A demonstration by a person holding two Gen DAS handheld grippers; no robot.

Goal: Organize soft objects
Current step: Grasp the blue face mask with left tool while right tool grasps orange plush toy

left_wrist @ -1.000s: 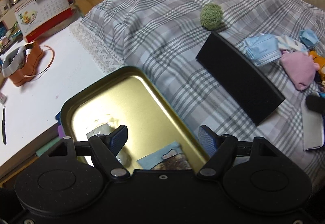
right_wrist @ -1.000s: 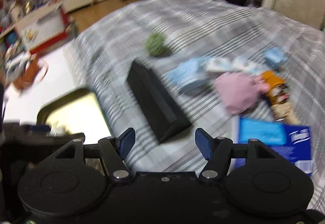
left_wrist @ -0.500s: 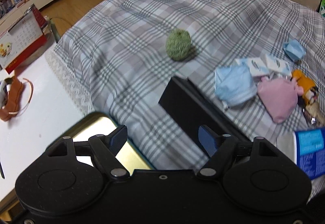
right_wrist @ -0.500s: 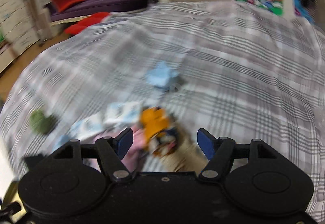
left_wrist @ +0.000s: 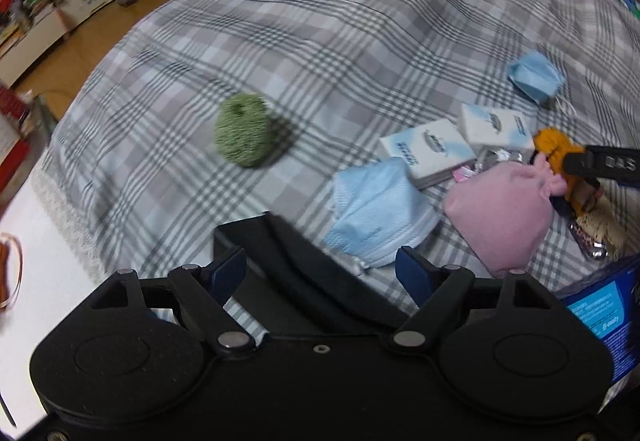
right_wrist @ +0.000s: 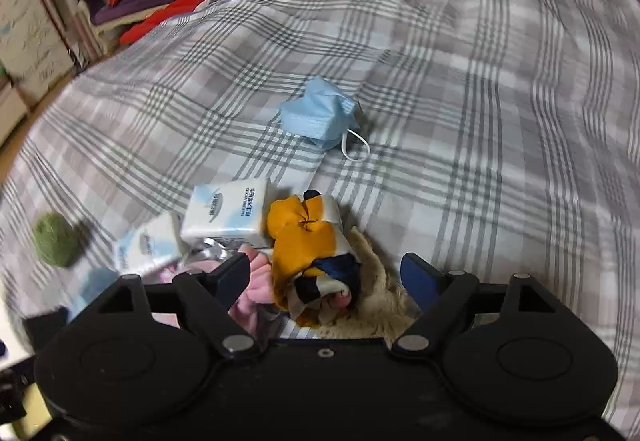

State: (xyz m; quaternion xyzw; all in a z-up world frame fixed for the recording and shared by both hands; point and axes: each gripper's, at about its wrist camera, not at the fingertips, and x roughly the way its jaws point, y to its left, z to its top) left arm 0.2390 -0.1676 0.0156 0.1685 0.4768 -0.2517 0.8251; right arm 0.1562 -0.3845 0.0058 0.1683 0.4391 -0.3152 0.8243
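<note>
While jaws gape, right gripper (right_wrist: 326, 273) overhangs orange cloth (right_wrist: 304, 237).

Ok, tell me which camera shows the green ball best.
The left wrist view. There the green ball lies in the open on the checked bedcover, large and whole, though slightly blurred. The right wrist view shows the same ball only small, near its left edge, and more smeared.

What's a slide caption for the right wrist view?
Open right gripper poised over orange scarf among tissue packs and masks on plaid bedspread.
</note>
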